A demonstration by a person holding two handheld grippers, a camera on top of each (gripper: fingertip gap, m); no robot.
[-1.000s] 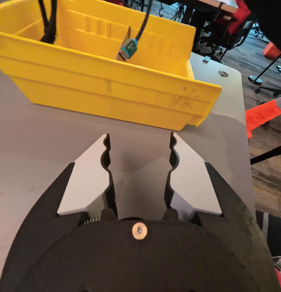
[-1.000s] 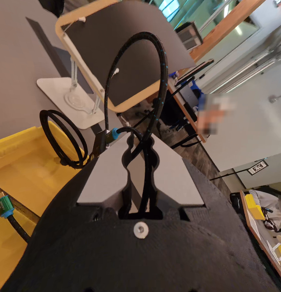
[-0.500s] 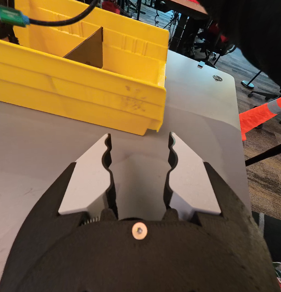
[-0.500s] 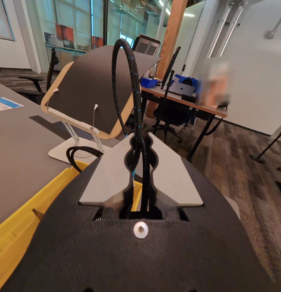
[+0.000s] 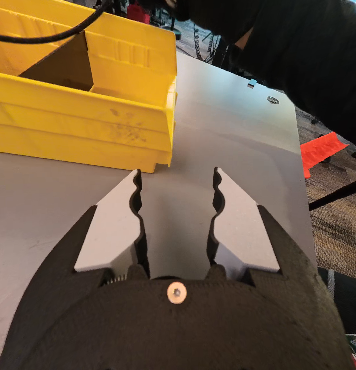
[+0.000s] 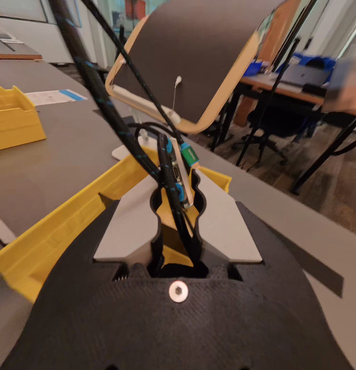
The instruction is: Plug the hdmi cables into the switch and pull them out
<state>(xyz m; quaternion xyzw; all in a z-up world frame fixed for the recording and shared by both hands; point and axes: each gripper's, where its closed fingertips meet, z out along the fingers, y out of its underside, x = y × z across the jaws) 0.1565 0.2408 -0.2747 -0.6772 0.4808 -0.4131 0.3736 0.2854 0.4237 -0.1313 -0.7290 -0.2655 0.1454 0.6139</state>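
My right gripper is shut on a bundle of black braided HDMI cables and holds it above the yellow bin. A slim silver switch hangs in the bundle just past the fingertips, with blue-collared plugs in its side. One green HDMI plug dangles loose beside it. My left gripper is open and empty, low over the grey table, at the bin's right front corner. One black cable crosses above the bin in the left wrist view.
A brown cardboard divider stands inside the bin. A dark board with a tan rim tilts on a white stand behind the bin. A second yellow bin sits far left. A person's dark sleeve and an orange cone lie past the table's right edge. Spacing between my two grippers at the tips: around 25 cm.
My right gripper swung round with the cable bundle; the switch and green plug now hang before its fingers over the bin. My left gripper slid right along the bin, staying open.
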